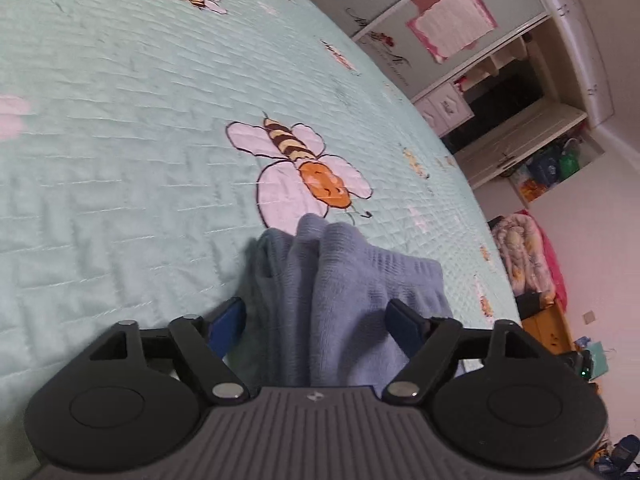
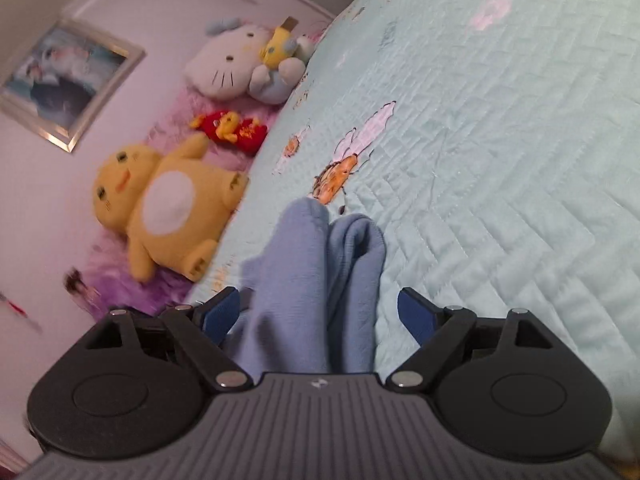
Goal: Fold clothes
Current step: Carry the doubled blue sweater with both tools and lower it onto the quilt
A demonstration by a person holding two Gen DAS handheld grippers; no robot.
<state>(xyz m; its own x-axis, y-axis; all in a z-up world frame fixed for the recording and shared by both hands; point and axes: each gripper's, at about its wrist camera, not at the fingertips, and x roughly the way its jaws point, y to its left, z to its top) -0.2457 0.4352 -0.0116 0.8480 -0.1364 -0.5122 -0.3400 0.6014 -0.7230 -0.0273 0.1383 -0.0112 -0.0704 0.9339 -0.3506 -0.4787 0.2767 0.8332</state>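
My left gripper (image 1: 316,322) — jaws spread, blue cloth (image 1: 344,292) bunched between them, unpinched. My right gripper (image 2: 320,312) — likewise spread around the cloth (image 2: 316,280). Cloth lies on the green bee-print bedspread (image 1: 120,160); plush toys (image 2: 168,204) beyond.

One blue garment (image 1: 340,300), two grippers, four plush toys, one framed picture (image 2: 68,84), one quilt (image 1: 120,160).

Blue garment (image 1: 340,304), near end hidden beneath each gripper body; whether the left gripper's (image 1: 320,320) blue pads (image 1: 404,320) touch it cannot be told; framed picture (image 2: 68,80), yellow plush (image 2: 160,208) and wall papers (image 1: 452,20) blurred, print illegible
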